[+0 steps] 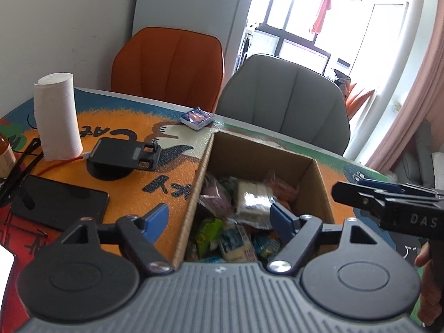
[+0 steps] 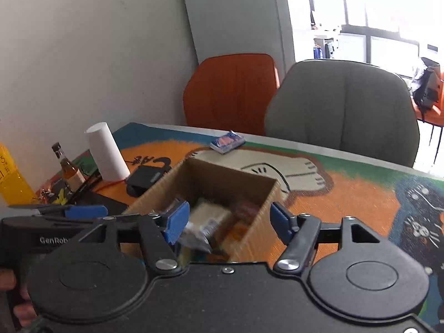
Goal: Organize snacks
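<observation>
An open cardboard box point(image 1: 319, 183) on the table holds several snack packets point(image 1: 249, 199). It also shows in the right wrist view point(image 2: 222, 177). A small blue snack packet point(image 1: 197, 117) lies alone on the table beyond the box, near the far edge; it also shows in the right wrist view point(image 2: 227, 141). My left gripper point(image 1: 219, 222) is open and empty, straddling the box's left wall. My right gripper point(image 2: 227, 222) is open and empty above the box's near right part. The right gripper shows at the right of the left wrist view point(image 1: 388, 197).
A paper roll point(image 1: 57, 116), a black phone stand point(image 1: 125, 158), a black phone point(image 1: 55, 202) and a small bottle point(image 2: 69, 172) stand left of the box. An orange chair point(image 1: 169, 63) and a grey chair point(image 1: 285, 97) stand behind the table.
</observation>
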Demonstrator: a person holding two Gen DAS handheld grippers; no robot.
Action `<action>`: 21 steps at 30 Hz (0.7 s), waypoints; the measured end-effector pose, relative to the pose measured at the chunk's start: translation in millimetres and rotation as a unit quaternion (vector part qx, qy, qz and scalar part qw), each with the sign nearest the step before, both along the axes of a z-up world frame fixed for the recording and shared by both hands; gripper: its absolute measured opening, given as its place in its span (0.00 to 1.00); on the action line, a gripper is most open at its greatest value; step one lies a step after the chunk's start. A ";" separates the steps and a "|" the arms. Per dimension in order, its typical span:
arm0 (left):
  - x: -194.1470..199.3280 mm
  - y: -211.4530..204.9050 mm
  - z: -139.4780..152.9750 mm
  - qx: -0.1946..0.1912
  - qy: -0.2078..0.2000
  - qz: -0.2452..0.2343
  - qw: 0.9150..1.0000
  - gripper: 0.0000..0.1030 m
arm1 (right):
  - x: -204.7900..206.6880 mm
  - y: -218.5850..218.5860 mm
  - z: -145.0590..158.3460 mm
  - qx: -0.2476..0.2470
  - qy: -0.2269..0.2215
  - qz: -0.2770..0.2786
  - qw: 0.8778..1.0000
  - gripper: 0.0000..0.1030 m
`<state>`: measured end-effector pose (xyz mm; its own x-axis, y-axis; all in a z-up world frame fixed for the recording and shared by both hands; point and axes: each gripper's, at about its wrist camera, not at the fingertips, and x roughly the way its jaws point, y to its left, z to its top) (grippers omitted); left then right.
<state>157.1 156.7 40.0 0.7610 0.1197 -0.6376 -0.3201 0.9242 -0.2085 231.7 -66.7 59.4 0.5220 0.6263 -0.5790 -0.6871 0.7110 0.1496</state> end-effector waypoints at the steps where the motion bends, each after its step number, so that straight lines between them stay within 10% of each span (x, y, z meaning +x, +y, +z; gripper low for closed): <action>1: -1.5 -2.0 -0.5 -0.001 0.002 -0.002 1.000 0.78 | -2.8 -4.7 -1.1 -0.001 0.001 -0.004 1.000 0.68; 21: -31.9 -63.0 18.7 0.019 -0.007 -0.072 0.997 0.96 | -51.5 -102.5 15.2 0.028 0.001 -0.096 0.995 1.00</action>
<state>125.2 93.7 58.7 0.7814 0.0327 -0.6231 -0.1813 0.9675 -0.1766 180.2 -169.2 74.6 0.6348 0.5459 -0.5468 -0.5384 0.8201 0.1936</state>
